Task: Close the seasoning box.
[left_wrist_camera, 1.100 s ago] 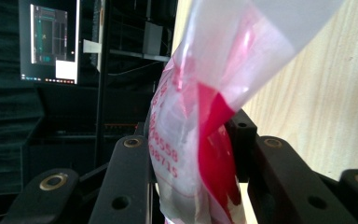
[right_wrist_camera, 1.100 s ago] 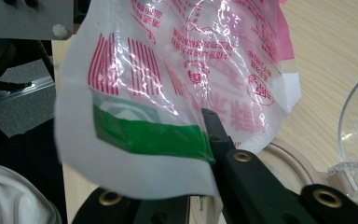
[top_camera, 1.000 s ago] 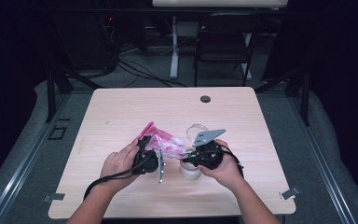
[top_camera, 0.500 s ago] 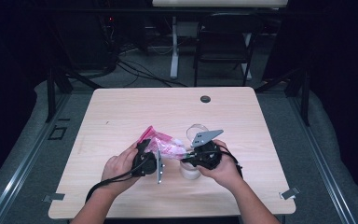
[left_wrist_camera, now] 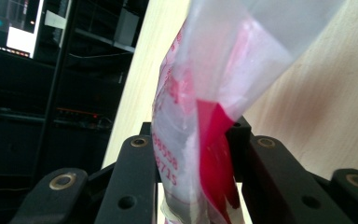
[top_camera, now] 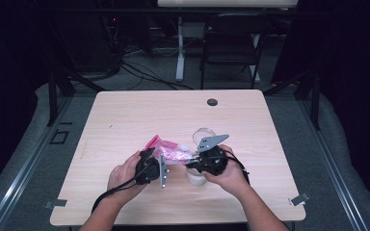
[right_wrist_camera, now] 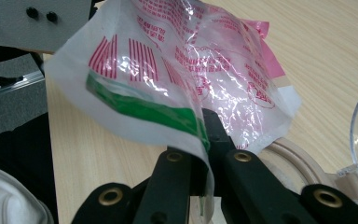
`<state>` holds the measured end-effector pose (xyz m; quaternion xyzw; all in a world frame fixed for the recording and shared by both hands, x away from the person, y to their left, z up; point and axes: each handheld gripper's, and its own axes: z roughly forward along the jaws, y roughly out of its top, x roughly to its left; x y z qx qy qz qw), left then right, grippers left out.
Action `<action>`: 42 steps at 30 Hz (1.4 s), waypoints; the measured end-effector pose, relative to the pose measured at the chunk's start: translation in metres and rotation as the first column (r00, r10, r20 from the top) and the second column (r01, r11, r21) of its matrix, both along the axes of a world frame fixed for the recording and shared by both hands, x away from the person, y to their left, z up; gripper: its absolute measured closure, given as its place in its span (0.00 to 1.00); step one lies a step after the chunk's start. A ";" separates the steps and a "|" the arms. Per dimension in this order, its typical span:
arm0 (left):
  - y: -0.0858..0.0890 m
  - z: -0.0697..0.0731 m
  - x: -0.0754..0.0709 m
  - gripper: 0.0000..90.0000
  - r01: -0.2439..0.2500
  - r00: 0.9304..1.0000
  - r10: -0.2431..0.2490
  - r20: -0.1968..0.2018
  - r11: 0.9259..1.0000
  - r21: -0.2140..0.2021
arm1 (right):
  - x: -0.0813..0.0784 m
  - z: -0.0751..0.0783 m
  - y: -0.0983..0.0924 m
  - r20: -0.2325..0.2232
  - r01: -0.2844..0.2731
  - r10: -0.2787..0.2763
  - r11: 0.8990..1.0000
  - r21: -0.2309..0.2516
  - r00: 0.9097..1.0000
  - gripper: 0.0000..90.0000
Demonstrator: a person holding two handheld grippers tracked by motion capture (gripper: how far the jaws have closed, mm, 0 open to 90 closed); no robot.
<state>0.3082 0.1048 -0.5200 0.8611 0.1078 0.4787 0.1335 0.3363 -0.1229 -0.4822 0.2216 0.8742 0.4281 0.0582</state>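
Wooden table [top_camera: 125, 115], plastic bag [top_camera: 171, 153] pinched between both claws

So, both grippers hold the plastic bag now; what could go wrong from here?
The right gripper pinches only the thin edge of the plastic bag, so the film may slip out or tear if the hands pull apart. The left gripper has just been closing on the bag, and its hold may not be firm yet. A clear container and a white cup stand close to the hands and could be knocked over.
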 end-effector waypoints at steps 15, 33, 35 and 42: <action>0.007 -0.021 0.005 0.87 -0.012 0.990 -0.003 -0.140 0.994 -0.107 | -0.004 0.001 -0.002 0.034 0.030 -0.032 0.997 0.071 0.999 0.70; 0.028 -0.031 0.022 0.90 -0.087 0.949 -0.032 -0.315 0.931 -0.356 | -0.013 0.014 -0.026 0.072 0.082 -0.098 0.976 0.201 0.993 0.55; 0.031 -0.031 0.023 0.90 -0.101 0.945 -0.031 -0.325 0.919 -0.381 | -0.013 0.015 -0.030 0.068 0.090 -0.108 0.970 0.225 0.992 0.56; 0.043 -0.030 0.029 0.91 -0.156 0.935 -0.023 -0.353 0.870 -0.468 | -0.010 0.018 -0.038 0.072 0.115 -0.137 0.960 0.256 0.988 0.56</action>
